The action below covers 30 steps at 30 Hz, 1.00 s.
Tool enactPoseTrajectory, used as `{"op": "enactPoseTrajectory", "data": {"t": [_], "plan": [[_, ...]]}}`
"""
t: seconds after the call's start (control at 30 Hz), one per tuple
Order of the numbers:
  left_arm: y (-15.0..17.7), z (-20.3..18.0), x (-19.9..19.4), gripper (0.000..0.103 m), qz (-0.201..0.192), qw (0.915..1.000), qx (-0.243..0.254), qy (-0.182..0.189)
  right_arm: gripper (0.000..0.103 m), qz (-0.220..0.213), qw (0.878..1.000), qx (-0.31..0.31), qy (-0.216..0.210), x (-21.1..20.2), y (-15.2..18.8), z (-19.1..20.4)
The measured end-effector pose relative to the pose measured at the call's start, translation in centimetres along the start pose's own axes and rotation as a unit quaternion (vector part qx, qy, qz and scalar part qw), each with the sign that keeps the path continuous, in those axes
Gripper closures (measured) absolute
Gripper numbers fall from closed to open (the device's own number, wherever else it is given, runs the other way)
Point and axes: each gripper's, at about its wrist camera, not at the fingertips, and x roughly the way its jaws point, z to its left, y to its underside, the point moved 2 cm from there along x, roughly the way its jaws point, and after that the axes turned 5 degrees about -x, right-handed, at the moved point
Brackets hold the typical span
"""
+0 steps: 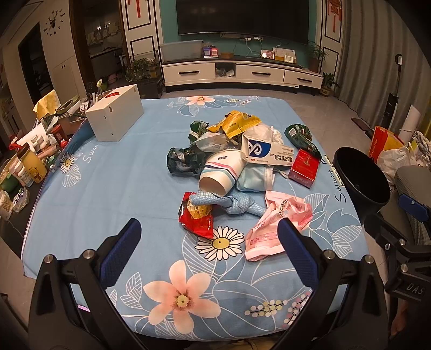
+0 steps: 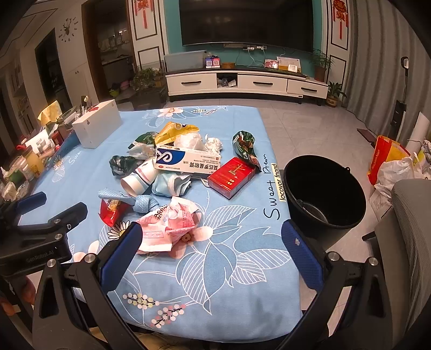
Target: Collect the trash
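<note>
left tongs wide | right tongs wide | tablecloth reads "Sweet" | left tongs' body: "GenRobot.AI"

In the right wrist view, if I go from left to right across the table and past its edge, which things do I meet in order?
White rectangular box → white paper cup lying on its side → blue-and-white medicine carton → red rectangular cigarette box → black plastic bucket, beyond the table edge.

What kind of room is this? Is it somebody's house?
Most likely a living room in a home. A big television hangs above a long white drawer cabinet, potted plants stand beside it, and a flowered cloth covers the table.
</note>
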Motion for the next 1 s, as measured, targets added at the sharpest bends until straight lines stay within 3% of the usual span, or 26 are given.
{"op": "enactPoseTrajectory", "data": {"t": [1.0], "plan": [[0.2,-0.4,0.2,0.002,-0.001,1.0,0.003,0.004,0.002,-0.006,1.0,0.002,0.0,-0.6,0.0,-0.2]]}}
